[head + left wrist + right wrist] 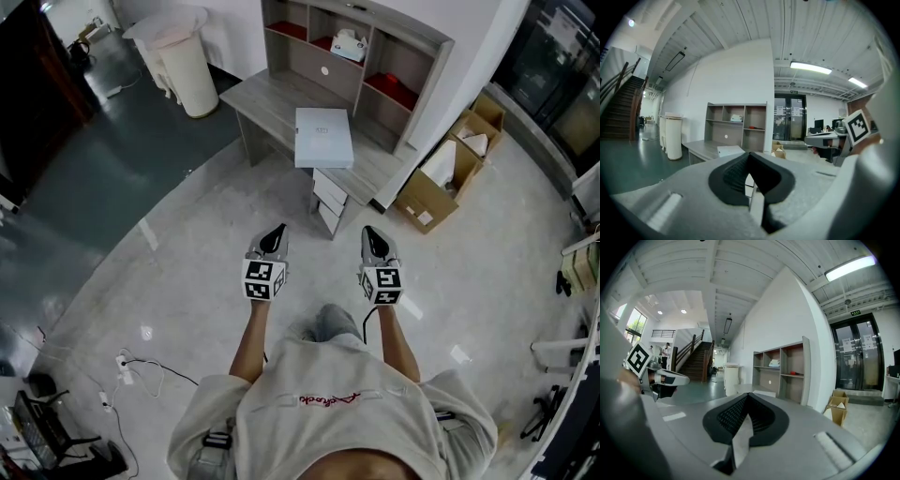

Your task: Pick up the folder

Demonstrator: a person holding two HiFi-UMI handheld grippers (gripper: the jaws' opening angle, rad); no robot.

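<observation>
The folder (323, 137) is a flat white slab lying on the grey desk (272, 94), well ahead of both grippers. In the left gripper view the folder (730, 150) shows just past the jaw tips, and in the right gripper view the folder (762, 393) is a pale strip on the desk. My left gripper (275, 232) and right gripper (372, 232) are held side by side over the floor, pointing at the desk. Both are shut with nothing between the jaws. The left gripper (750, 154) and the right gripper (747, 395) show their black pads closed together.
A shelf unit (361, 47) stands on the back of the desk. A white drawer unit (328, 202) sits under the desk's near end. Open cardboard boxes (450, 173) stand at the right, a white bin (187, 66) at the left, and cables (131, 370) lie on the floor.
</observation>
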